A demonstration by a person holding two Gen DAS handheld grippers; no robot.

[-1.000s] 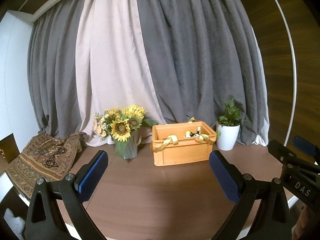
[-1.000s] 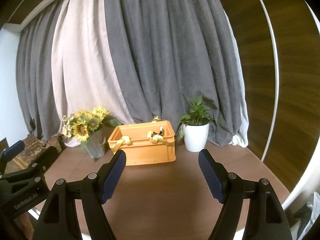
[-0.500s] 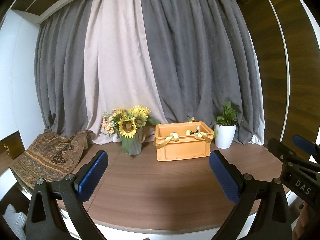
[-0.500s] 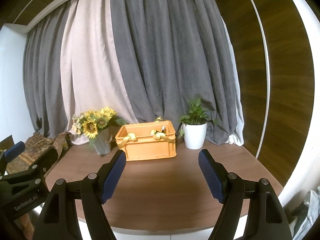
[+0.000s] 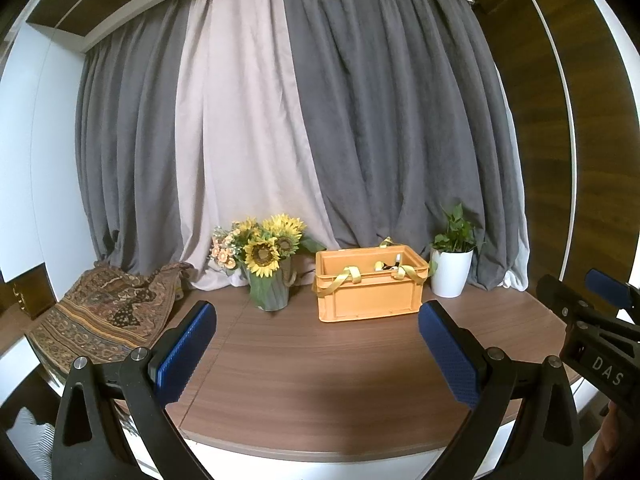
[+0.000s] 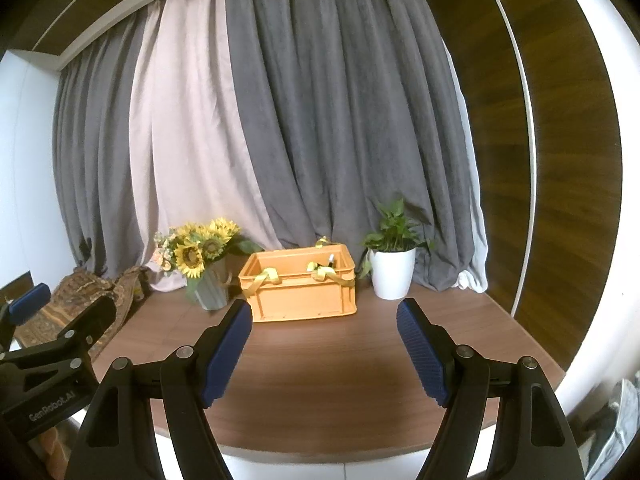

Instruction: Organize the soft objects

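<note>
An orange crate [image 5: 370, 290] stands at the back of the brown table [image 5: 320, 368], with yellow straps draped over its rim and small soft items barely showing inside; it also shows in the right wrist view [image 6: 298, 286]. My left gripper [image 5: 316, 354] is open and empty, well short of the crate near the table's front edge. My right gripper [image 6: 324, 354] is open and empty, level with the left one. The right gripper also shows at the right edge of the left wrist view [image 5: 592, 320], and the left gripper at the left edge of the right wrist view [image 6: 52, 336].
A vase of sunflowers [image 5: 266, 268] stands left of the crate. A white potted plant [image 5: 452, 270] stands right of it. A patterned cloth [image 5: 104, 312] drapes over the table's left end. Grey and pink curtains [image 5: 320, 140] hang behind. The table front edge is rounded.
Both grippers have pulled back from the crate and the table; the table's front edge has come into view. Both stay open and empty.
</note>
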